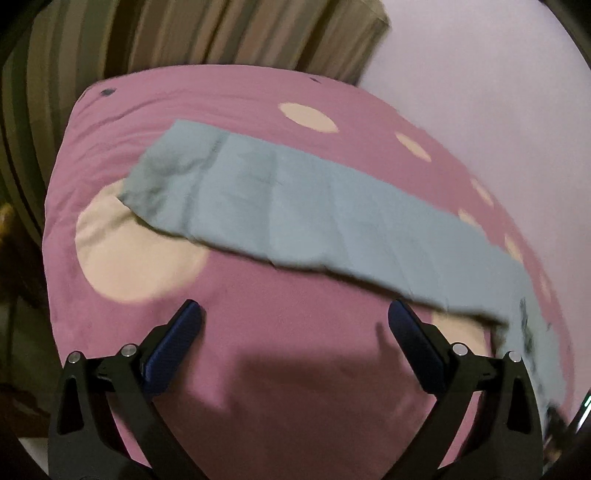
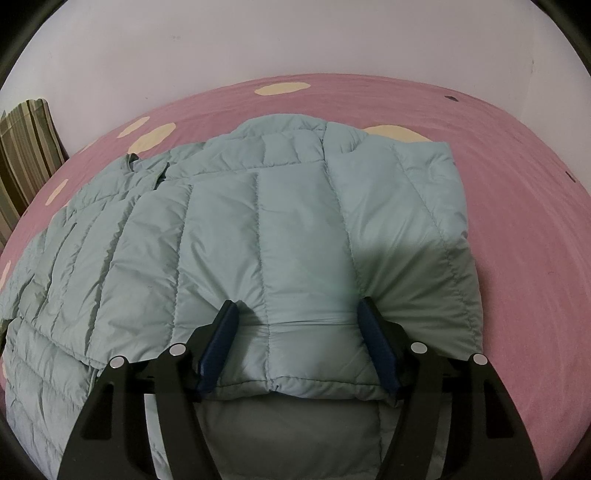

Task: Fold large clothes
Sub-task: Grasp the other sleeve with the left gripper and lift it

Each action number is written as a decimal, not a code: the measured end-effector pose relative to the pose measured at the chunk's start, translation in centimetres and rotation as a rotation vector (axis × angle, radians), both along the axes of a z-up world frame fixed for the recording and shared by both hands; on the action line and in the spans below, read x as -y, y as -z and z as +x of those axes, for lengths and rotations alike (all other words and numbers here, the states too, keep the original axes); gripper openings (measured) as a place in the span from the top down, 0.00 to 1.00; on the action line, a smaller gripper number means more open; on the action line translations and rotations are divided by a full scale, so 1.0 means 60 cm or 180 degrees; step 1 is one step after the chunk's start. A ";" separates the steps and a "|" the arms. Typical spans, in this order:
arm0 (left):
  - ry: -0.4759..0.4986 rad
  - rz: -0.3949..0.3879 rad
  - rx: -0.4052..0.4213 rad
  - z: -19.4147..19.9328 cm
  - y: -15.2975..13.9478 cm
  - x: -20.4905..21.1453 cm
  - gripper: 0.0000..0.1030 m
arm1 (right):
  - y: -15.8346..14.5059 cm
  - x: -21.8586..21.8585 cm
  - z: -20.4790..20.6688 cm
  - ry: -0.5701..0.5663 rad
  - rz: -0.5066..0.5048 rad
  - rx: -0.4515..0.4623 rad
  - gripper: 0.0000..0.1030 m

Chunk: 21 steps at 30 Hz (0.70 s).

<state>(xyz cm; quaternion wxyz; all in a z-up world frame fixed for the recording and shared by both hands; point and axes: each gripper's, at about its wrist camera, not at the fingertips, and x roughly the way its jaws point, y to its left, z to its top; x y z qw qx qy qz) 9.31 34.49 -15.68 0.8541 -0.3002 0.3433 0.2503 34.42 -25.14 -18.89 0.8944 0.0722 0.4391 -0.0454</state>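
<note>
Two tongs work over a bed (image 2: 517, 229) spread with a pink sheet that carries cream dots, some large, some small, and a few tiny dark specks near its far edge.

Nearest in the right wrist view, the right tongs (image 2: 299, 314) stand fairly wide, one blue pad on each side of a puffed fold of the jacket (image 2: 258, 229); the fabric bulges up between the pads and touches them, but whether they press it I cannot tell. That pale blue-grey quilted jacket lies across the middle of the bed, its near hem under the tongs, its collar at the far end, a sleeve folded over its left part. A shadow falls on its right side.

In the left wrist view the left tongs (image 1: 295, 314) gape wide with nothing between them, above bare pink sheet, the jacket lying just beyond as a long blurred band running from upper left to the lower right edge.

Beyond the bed rises a plain pale wall (image 2: 295, 40). A brown-and-green striped curtain (image 1: 207, 33) hangs past the bed's far left corner, beside the wall.
</note>
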 end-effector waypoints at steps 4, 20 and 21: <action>-0.0082 -0.0225 0.0266 -0.003 0.004 -0.063 0.02 | 0.000 -0.001 -0.001 0.0002 0.0001 -0.0001 0.35; -0.0500 -0.0798 0.0646 -0.008 0.015 -0.166 0.62 | -0.001 -0.001 0.000 -0.0006 -0.0013 -0.0004 0.35; -0.0523 -0.0810 0.0621 -0.006 0.018 -0.169 0.75 | -0.001 -0.001 -0.001 -0.0006 -0.0012 -0.0003 0.35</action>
